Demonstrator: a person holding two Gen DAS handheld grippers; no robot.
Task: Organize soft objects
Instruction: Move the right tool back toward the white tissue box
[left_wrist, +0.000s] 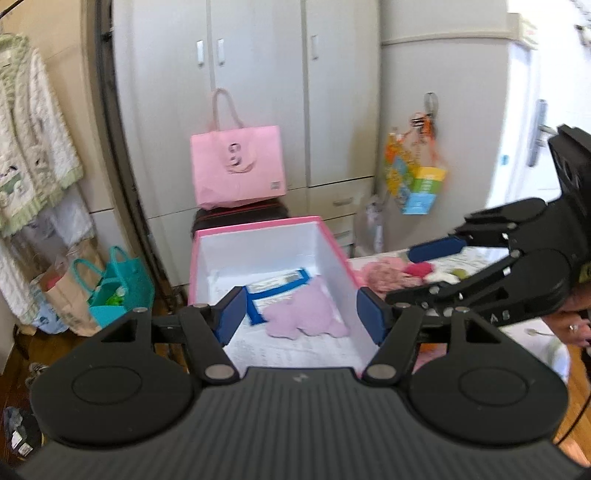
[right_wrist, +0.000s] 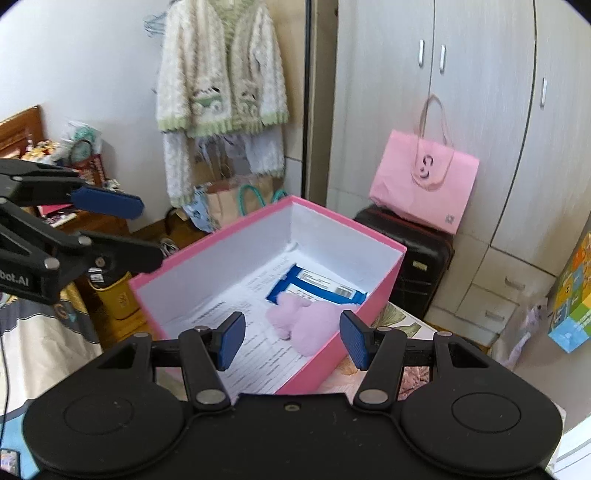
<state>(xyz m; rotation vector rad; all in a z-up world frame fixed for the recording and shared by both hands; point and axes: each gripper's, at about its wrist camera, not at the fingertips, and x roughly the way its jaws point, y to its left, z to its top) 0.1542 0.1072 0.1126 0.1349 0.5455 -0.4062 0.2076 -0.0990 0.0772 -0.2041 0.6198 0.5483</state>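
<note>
Both grippers empty: left gripper (left_wrist: 301, 314) and right gripper (right_wrist: 291, 341) spread wide over box (right_wrist: 207, 245); lilac toy (right_wrist: 310, 325) inside; more toys (left_wrist: 388, 273) at 3 o'clock, likely next.

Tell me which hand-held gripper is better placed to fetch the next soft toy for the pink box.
Right, probably. The right hand-held gripper, open, reaches over the toy pile beside the box. The left hand-held gripper, also open and empty, points into the box, where a lilac toy lies.
</note>
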